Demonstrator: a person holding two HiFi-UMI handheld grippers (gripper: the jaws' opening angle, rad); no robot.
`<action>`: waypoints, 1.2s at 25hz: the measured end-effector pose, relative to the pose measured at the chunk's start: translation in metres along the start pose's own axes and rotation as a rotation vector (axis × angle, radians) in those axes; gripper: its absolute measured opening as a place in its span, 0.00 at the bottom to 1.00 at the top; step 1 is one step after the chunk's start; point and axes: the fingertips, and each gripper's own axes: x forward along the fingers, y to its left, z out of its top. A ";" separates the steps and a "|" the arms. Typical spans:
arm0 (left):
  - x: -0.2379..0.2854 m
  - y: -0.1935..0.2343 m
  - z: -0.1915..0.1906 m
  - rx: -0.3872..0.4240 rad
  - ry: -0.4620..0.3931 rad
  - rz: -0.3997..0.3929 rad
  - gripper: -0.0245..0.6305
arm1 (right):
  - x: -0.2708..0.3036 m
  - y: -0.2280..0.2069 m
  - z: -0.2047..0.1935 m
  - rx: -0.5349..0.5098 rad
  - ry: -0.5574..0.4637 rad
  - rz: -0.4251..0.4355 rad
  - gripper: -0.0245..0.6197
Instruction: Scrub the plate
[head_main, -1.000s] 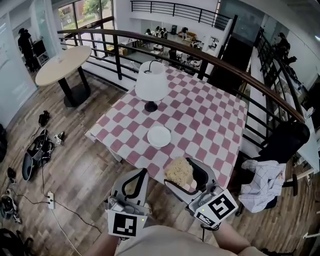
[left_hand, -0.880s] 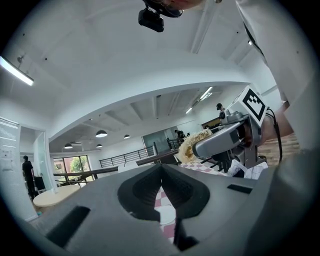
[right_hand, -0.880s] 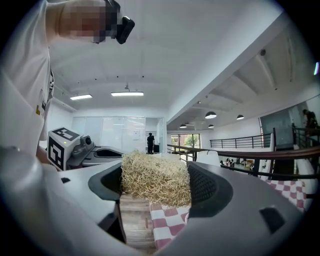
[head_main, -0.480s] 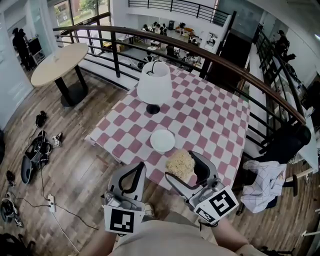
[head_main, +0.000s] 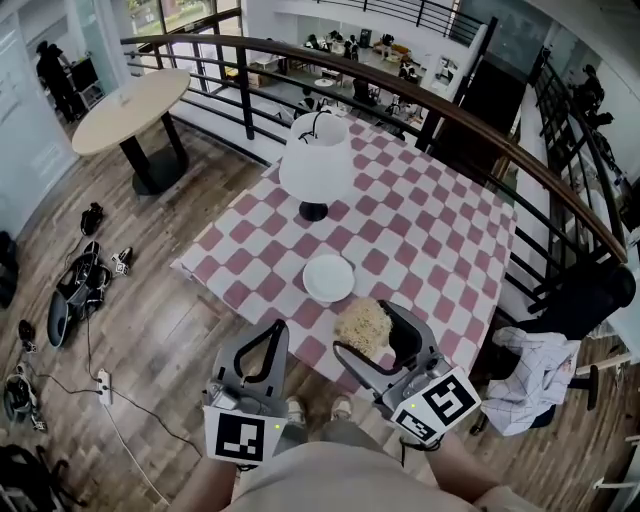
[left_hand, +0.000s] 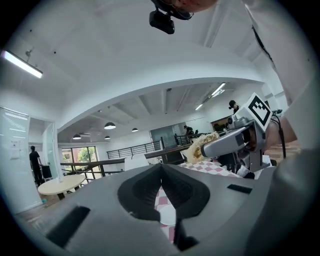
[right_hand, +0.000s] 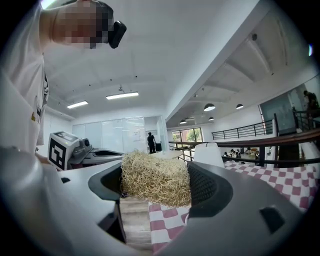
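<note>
Currently held: one straw-coloured fibrous scrubbing pad (head_main: 363, 327), clamped between the fingers of the right gripper (head_main: 374, 326). The right gripper view confirms that the pad (right_hand: 155, 182) fills the gap, with both fingers pressed on it. Left gripper (head_main: 272, 332): fingers drawn together at the tips, nothing between them; only checked cloth and a sliver of white show through the hollow behind the tips.

Item to be scrubbed: one small round white plate (head_main: 328, 278), lying flat on the red-and-white checked surface (head_main: 430, 230). It sits just ahead of the right fingers and ahead-right of the left fingers, apart from both. Beyond it, farther from the fingers: one white-shaded table lamp on a dark base (head_main: 316, 158).

Change noted: over the last second both grippers have drawn in toward the surface. The pad now hangs over its near edge, near the plate but not touching it.

Judgement: approach nearly done, scrubbing not begun. The next move is to lower the pad onto the plate, with the left fingers free to steady the rim.
</note>
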 end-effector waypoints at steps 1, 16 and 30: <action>0.004 -0.001 -0.001 0.022 0.000 -0.006 0.06 | 0.001 -0.005 -0.002 -0.002 0.005 -0.003 0.60; 0.090 0.011 -0.061 0.025 0.068 -0.036 0.06 | 0.079 -0.091 -0.048 -0.082 0.099 -0.079 0.60; 0.185 0.012 -0.187 0.011 0.222 -0.134 0.06 | 0.163 -0.158 -0.149 -0.082 0.196 -0.087 0.60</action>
